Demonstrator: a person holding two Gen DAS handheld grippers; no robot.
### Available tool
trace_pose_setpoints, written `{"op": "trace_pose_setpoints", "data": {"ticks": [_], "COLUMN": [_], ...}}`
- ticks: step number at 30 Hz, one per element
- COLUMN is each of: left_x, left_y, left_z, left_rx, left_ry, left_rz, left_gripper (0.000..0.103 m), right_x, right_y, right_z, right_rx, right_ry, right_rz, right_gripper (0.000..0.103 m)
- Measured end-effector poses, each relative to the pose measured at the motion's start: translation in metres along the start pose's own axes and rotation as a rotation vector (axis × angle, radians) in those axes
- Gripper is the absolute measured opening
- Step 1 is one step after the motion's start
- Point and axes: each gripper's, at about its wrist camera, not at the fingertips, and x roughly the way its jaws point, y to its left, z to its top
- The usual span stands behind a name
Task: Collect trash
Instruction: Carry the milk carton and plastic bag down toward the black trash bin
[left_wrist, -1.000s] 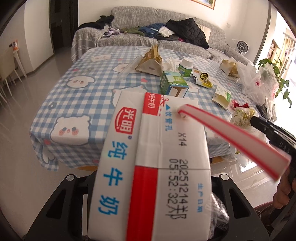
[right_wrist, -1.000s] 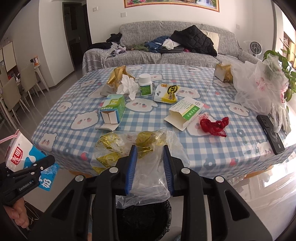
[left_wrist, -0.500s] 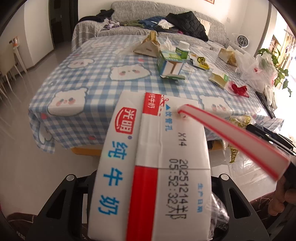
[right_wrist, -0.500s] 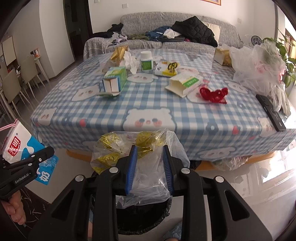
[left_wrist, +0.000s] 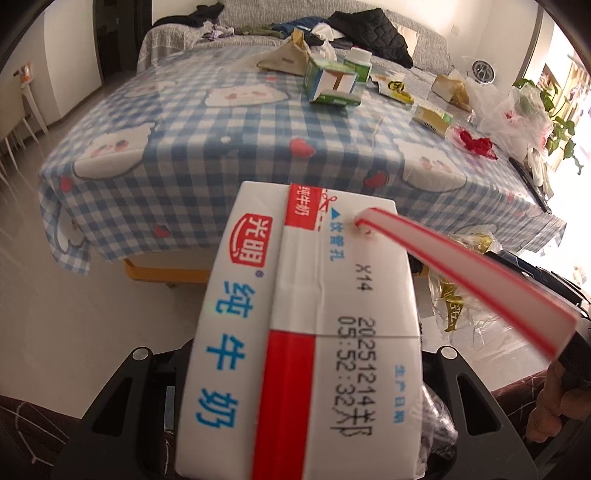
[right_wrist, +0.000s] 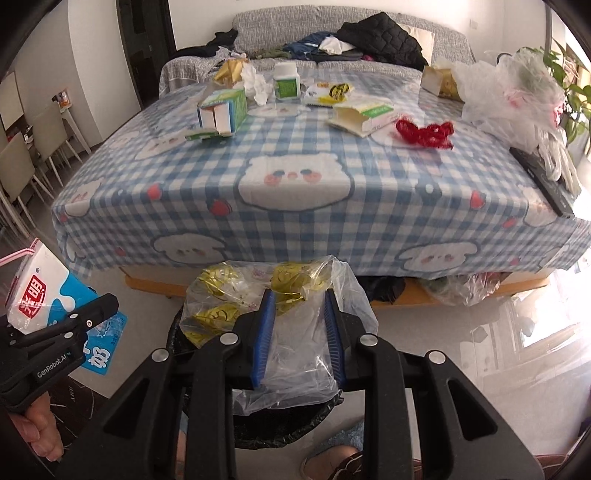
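The left gripper (right_wrist: 66, 325) is clamped on a white, blue and red milk carton (left_wrist: 306, 332) with a red-and-white striped straw (left_wrist: 461, 273) jutting from its top; the right gripper (right_wrist: 299, 332), with its blue-padded fingers (right_wrist: 263, 339) drawn close together, pinches a clear crumpled plastic bag (right_wrist: 280, 321) holding gold foil wrappers; both pieces of trash hang off the near edge of the table, above the floor; in the right wrist view a black-lined trash bin (right_wrist: 280, 428) sits directly under the bag, while the carton is off to the left of the bin's rim

More trash lies well apart on the blue-and-white checked tablecloth with bear faces (right_wrist: 295, 184): an opened green-and-white cardboard box (right_wrist: 221, 110), a white bottle with a green label (right_wrist: 286, 81), a flattened white-and-green box (right_wrist: 364, 116), a red mesh scrap (right_wrist: 424, 133)

The risks, as I judge them: the carton seems not to be over the bin mouth, so letting go here would likely drop it on the floor; the long straw could catch the rim and tip the carton out, spilling any milk left inside; the bag is light and limp, so it may cling to the pads or drape over the rim, and loose wrappers could slide from its open end; a slippered foot (right_wrist: 332, 458) is just beside the bin and could knock it
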Motion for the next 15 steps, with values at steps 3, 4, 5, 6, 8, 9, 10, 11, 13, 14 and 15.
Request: {"op": "trace_pose_setpoints", "data": {"ticks": [3,4,5,6,8,9,10,11,13,14,15], "left_x": [0.008,0.013,0.017,0.023,0.036,0.042,0.048,0.052,0.060,0.066,0.069], "left_y": [-0.001,-0.001,-0.001,0.000,0.002,0.001,0.001,0.001,-0.001,-0.003,-0.005], "left_z": [-0.005,-0.007,-0.009,-0.011,-0.015,-0.017,-0.019,-0.020,-0.024,-0.026,-0.028], "left_rx": [0.008,0.009,0.006,0.001,-0.010,-0.010,-0.009,-0.012,-0.016,-0.012,-0.009], "left_ry": [-0.004,-0.001,0.003,0.014,0.036,0.046,0.058,0.066,0.083,0.092,0.095], "left_rz": [0.002,0.002,0.005,0.006,0.006,0.011,0.013,0.009,0.001,0.001,0.001], "left_gripper": [0.040,0.040,0.040,0.040,0.040,0.040,0.040,0.040,0.040,0.040,0.040], "right_x": [0.010,0.013,0.018,0.022,0.031,0.036,0.040,0.046,0.052,0.057,0.060], "right_y": [-0.001,-0.002,-0.004,-0.005,-0.008,-0.009,-0.010,-0.010,-0.012,-0.015,-0.017], "right_z": [-0.007,-0.009,-0.011,-0.014,-0.017,-0.019,-0.021,-0.023,-0.025,-0.026,-0.027], "right_rx": [0.002,0.004,0.010,0.014,0.020,0.025,0.028,0.024,0.023,0.029,0.036], "right_ry": [0.016,0.020,0.023,0.026,0.036,0.041,0.049,0.058,0.066,0.075,0.080], "right_rz": [-0.005,-0.003,0.004,0.005,0.004,0.006,0.006,-0.002,-0.010,-0.013,-0.016], "right_gripper": [0.025,0.025,0.025,0.025,0.025,0.025,0.025,0.025,0.025,0.025,0.025]}}
